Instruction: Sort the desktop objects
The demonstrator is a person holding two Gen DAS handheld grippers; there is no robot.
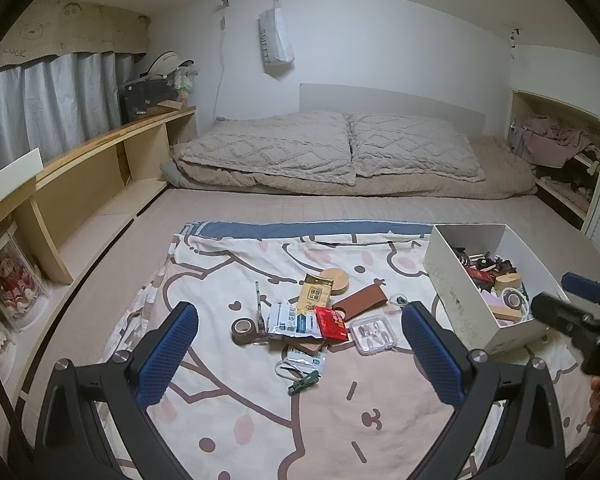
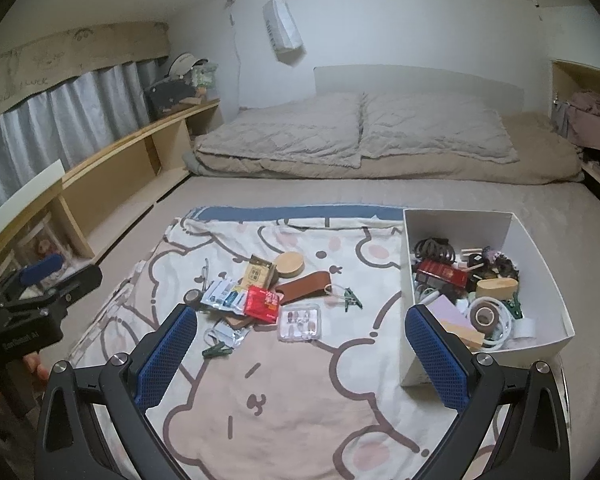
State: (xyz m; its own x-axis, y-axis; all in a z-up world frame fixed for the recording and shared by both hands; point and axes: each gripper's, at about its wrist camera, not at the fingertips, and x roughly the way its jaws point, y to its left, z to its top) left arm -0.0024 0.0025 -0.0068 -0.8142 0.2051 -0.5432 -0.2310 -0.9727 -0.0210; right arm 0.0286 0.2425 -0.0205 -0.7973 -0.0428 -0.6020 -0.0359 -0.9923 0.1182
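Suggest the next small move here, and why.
Probably lower the right gripper onto the clear compartment case and carry it to the white box. Both grippers are open and empty, the case lies nearest between the right fingers, and the box is on that side.

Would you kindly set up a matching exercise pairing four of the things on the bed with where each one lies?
Things:
1. red packet
2. clear plastic case
3. round wooden lid
4. black hair ties

Places:
A. inside the white box, far corner
B. on the cartoon sheet, nearest the grippers
C. behind the brown leather sleeve
D. left of the clear case, in the pile

Pairs: 1-D, 2-B, 3-C, 4-A
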